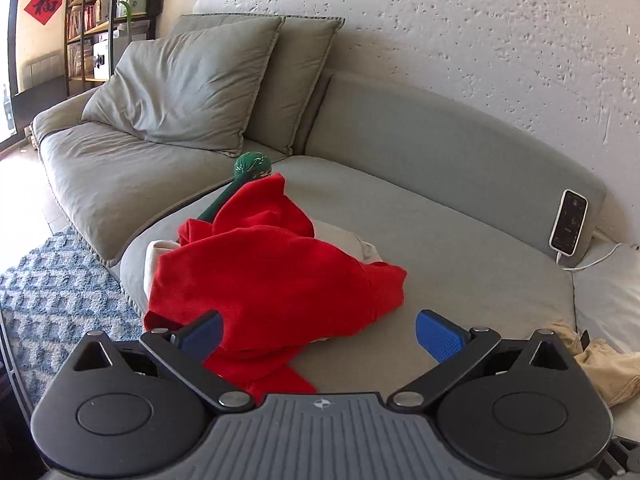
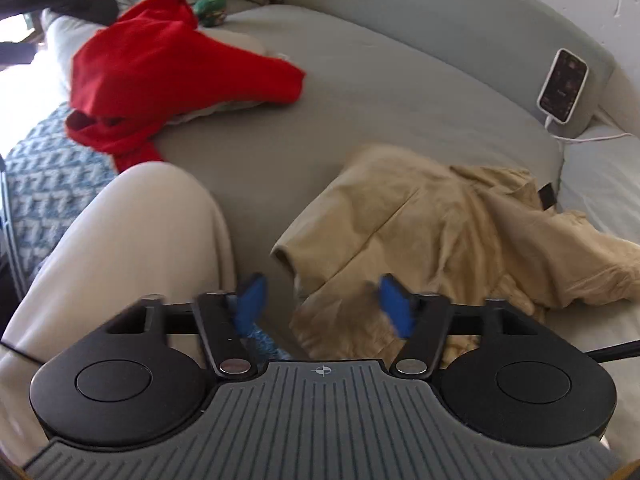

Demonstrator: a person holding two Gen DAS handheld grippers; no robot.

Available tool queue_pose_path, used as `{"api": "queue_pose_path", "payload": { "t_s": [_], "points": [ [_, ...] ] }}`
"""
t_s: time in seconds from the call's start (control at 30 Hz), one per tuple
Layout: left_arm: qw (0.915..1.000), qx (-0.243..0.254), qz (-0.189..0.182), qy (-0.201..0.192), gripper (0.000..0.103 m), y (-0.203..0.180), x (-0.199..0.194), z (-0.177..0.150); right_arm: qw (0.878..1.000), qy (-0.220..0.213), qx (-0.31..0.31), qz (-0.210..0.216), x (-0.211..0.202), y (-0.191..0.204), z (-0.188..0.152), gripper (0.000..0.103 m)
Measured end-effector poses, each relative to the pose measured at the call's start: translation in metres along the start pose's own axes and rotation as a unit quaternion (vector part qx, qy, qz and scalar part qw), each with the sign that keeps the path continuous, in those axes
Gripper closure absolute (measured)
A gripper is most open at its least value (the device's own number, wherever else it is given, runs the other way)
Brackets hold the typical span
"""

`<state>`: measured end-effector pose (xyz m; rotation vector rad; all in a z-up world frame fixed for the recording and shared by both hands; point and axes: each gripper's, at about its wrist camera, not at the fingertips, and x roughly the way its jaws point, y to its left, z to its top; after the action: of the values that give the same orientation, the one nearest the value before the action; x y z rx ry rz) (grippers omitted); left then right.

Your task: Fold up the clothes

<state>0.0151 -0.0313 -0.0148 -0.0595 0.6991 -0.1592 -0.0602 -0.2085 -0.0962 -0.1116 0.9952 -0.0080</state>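
Tan garment (image 2: 440, 232) — grey sofa (image 1: 440, 152) beneath

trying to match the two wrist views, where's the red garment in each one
Left wrist: red garment lies crumpled at centre, just ahead of the open left tool.
Right wrist: red garment sits upper left, far from the open right tool, which hovers at the tan garment.
Shared landmark: the phone propped against the sofa back at right.
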Motion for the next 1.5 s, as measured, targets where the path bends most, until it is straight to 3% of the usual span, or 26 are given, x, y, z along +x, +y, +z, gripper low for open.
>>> {"api": "queue_pose_path", "payload": {
  "t_s": [0.07, 0.17, 0.23, 0.37, 0.43, 0.53, 0.6, 0.63, 0.7, 0.73, 0.83, 0.9, 0.93, 1.03, 1.07, 1.17, 1.23, 1.27, 1.3, 1.4, 1.5],
  "points": [
    [0.9999, 0.015, -0.006, 0.006, 0.001, -0.01, 0.004, 0.0, 0.998, -0.031, -0.061, -0.012, -0.012, 0.014, -0.017, 0.007],
    [0.999, 0.037, -0.026, 0.001, 0.001, -0.03, -0.001, -0.002, 0.991, -0.076, -0.101, -0.047, -0.033, 0.019, -0.015, 0.007],
    [0.9976, 0.052, -0.044, -0.012, 0.001, -0.041, -0.008, -0.005, 0.993, -0.094, -0.066, -0.034, -0.053, 0.001, -0.001, 0.007],
    [0.9912, 0.08, -0.103, -0.023, 0.001, -0.07, -0.017, -0.016, 0.99, -0.117, 0.08, -0.006, -0.085, -0.063, 0.002, 0.007],
    [0.9855, 0.098, -0.138, -0.009, 0.001, -0.085, -0.016, -0.02, 0.976, -0.13, 0.172, 0.001, -0.094, -0.099, -0.013, 0.007],
    [0.9835, 0.109, -0.143, 0.013, 0.001, -0.099, -0.011, -0.027, 0.941, -0.149, 0.304, -0.009, -0.099, -0.146, -0.045, 0.008],
    [0.982, 0.116, -0.146, 0.028, 0.001, -0.108, -0.008, -0.032, 0.922, -0.136, 0.362, -0.011, -0.09, -0.167, -0.064, 0.014],
    [0.9812, 0.119, -0.148, 0.036, 0.001, -0.113, -0.007, -0.034, 0.915, -0.129, 0.381, -0.001, -0.083, -0.175, -0.072, 0.019],
    [0.9793, 0.126, -0.15, 0.05, 0.003, -0.122, -0.004, -0.039, 0.905, -0.108, 0.41, 0.036, -0.062, -0.187, -0.086, 0.044],
    [0.9783, 0.129, -0.152, 0.058, 0.008, -0.127, -0.002, -0.041, 0.9, -0.095, 0.422, 0.056, -0.05, -0.191, -0.09, 0.049],
    [0.9747, 0.139, -0.156, 0.08, 0.03, -0.141, 0.002, -0.048, 0.886, -0.072, 0.447, 0.104, -0.011, -0.198, -0.101, 0.052],
    [0.972, 0.145, -0.159, 0.095, 0.035, -0.15, 0.005, -0.053, 0.88, -0.087, 0.451, 0.118, 0.01, -0.2, -0.102, 0.05],
    [0.9706, 0.148, -0.16, 0.102, 0.04, -0.155, 0.007, -0.056, 0.881, -0.095, 0.45, 0.11, 0.017, -0.201, -0.101, 0.05],
    [0.9708, 0.132, -0.17, 0.105, 0.036, -0.153, 0.008, -0.054, 0.888, -0.111, 0.439, 0.086, 0.037, -0.206, -0.095, 0.049],
    [0.9708, 0.126, -0.174, 0.106, 0.031, -0.152, 0.008, -0.053, 0.889, -0.113, 0.431, 0.1, 0.045, -0.208, -0.093, 0.048],
    [0.9705, 0.118, -0.181, 0.106, 0.026, -0.152, 0.009, -0.052, 0.895, -0.116, 0.408, 0.141, 0.063, -0.204, -0.092, 0.048],
    [0.97, 0.119, -0.183, 0.107, 0.024, -0.152, 0.009, -0.051, 0.905, -0.13, 0.381, 0.134, 0.057, -0.194, -0.092, 0.065],
    [0.9698, 0.117, -0.184, 0.111, 0.024, -0.152, 0.009, -0.049, 0.915, -0.144, 0.358, 0.121, 0.046, -0.186, -0.091, 0.088],
    [0.9695, 0.114, -0.184, 0.115, 0.024, -0.152, 0.01, -0.048, 0.923, -0.158, 0.334, 0.107, 0.035, -0.178, -0.09, 0.096],
    [0.9641, 0.097, -0.201, 0.145, 0.023, -0.149, 0.016, -0.04, 0.944, -0.21, 0.243, 0.074, -0.009, -0.146, -0.088, 0.098],
    [0.9566, 0.073, -0.213, 0.186, 0.022, -0.143, 0.026, -0.033, 0.957, -0.24, 0.149, 0.06, -0.041, -0.106, -0.082, 0.098]
  ]
}}
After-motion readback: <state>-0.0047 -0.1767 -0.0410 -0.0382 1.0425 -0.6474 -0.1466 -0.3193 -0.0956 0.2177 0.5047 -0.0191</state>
